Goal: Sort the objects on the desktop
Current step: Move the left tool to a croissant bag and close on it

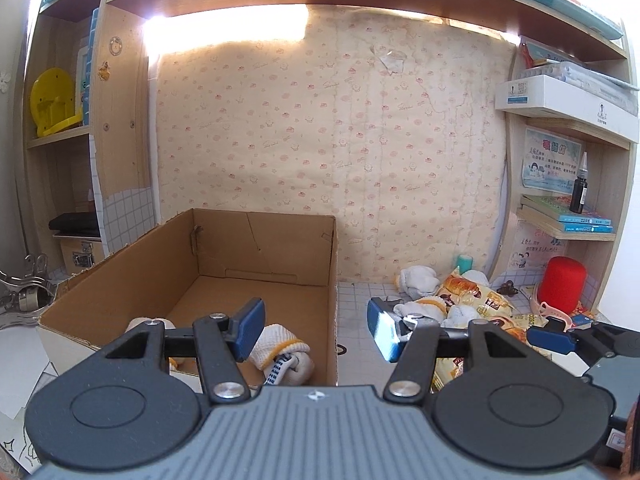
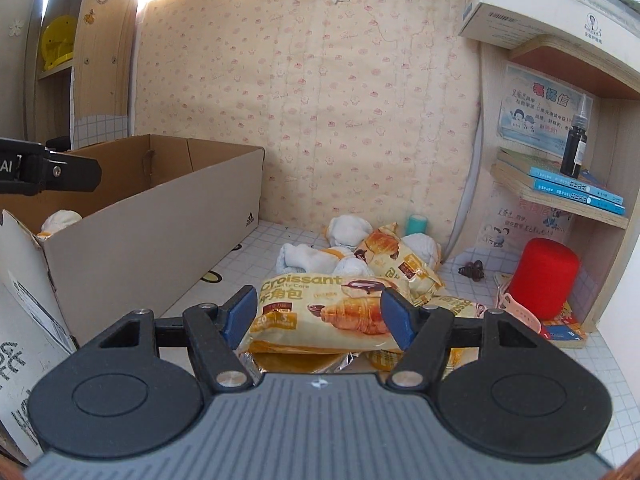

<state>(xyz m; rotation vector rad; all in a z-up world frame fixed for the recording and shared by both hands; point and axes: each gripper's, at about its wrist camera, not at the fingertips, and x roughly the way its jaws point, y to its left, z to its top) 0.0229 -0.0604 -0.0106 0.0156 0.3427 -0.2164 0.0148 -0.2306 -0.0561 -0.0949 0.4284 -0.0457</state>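
A brown cardboard box (image 1: 264,240) stands on the left of the tiled desk. A rolled white sock with a yellow band (image 1: 286,354) lies at its near end. My left gripper (image 1: 316,330) is open over the box's near right corner, nothing between its pads. To the right lies a pile of yellow croissant packets and white socks (image 2: 304,260). My right gripper (image 2: 318,316) is open, its blue pads on either side of the nearest croissant packet (image 2: 320,308), which rests on other packets. I see no squeeze on it.
A red cylinder (image 2: 544,276), a pink strap (image 2: 516,308), a dark hair clip (image 2: 474,270) and a teal roll (image 2: 418,224) sit at the right and back. Shelves on the right hold books (image 2: 576,186) and a black dropper bottle (image 2: 574,148). The papered wall closes the back.
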